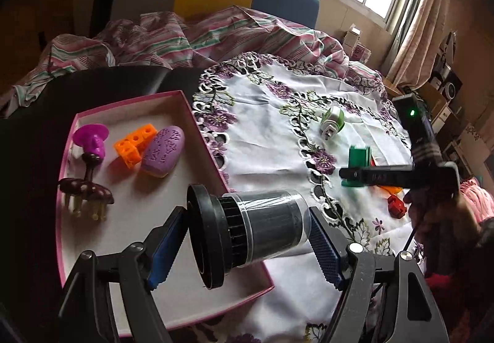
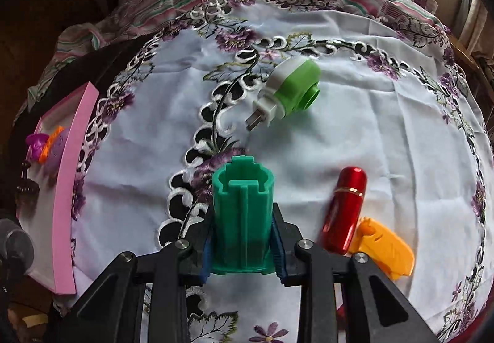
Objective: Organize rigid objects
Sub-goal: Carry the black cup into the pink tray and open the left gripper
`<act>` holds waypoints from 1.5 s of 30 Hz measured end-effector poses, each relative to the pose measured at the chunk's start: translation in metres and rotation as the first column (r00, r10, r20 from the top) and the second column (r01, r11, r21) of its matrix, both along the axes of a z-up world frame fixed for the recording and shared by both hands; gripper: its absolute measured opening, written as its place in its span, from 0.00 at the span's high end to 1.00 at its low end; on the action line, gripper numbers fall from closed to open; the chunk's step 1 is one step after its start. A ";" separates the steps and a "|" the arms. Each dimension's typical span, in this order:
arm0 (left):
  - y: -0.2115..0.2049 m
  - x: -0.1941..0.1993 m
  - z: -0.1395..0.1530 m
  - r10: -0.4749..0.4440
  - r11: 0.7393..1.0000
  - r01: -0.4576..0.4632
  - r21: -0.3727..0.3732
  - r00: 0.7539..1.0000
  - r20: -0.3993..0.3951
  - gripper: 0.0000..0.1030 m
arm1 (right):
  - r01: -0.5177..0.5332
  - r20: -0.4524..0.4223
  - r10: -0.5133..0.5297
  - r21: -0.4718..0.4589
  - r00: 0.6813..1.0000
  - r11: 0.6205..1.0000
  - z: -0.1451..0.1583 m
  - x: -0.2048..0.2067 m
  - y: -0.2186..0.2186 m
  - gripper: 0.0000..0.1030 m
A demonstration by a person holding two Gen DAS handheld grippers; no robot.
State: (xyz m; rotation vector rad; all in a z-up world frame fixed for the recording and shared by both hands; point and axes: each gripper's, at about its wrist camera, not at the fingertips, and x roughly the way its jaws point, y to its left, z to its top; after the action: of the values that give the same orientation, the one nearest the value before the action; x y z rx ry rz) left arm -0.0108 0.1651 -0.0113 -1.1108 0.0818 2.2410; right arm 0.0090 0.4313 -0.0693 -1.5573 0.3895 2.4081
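Note:
My left gripper point(image 1: 247, 245) is shut on a black cylinder with a wide disc base point(image 1: 250, 229), held sideways over the right edge of the pink box point(image 1: 129, 105). The box holds a purple mushroom-shaped toy point(image 1: 92, 139), an orange block piece point(image 1: 136, 145), a purple oval point(image 1: 163, 151) and a dark pronged massager point(image 1: 85, 192). My right gripper point(image 2: 242, 247) is shut on a green plastic tube point(image 2: 242, 213) standing on the white embroidered cloth point(image 2: 370, 133). It also shows in the left wrist view point(image 1: 358, 170).
On the cloth lie a green-and-white plug-in device point(image 2: 290, 90), a red capsule-shaped case point(image 2: 344, 210) and an orange plastic piece point(image 2: 386, 247). A striped blanket point(image 1: 185, 34) lies behind. Shelves and clutter stand at the far right point(image 1: 447, 96).

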 end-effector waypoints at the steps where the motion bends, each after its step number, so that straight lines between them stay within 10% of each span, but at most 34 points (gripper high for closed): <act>1: -0.003 0.001 0.001 0.007 1.000 -0.007 -0.001 1.000 -0.004 0.25 | -0.004 0.019 0.004 0.002 1.000 1.000 -0.007 0.000 -0.001 0.71; 45: -0.124 -0.012 -0.019 0.260 0.965 -0.260 -0.027 0.965 0.029 0.25 | -0.097 0.037 0.094 0.119 0.995 0.988 -0.023 -0.003 -0.009 0.73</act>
State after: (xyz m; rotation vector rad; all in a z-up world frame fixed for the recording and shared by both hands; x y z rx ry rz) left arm -0.0229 0.0407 -0.0302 -1.2298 -0.0560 2.4567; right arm 0.0065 0.4221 -0.0923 -1.5921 0.1626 2.4246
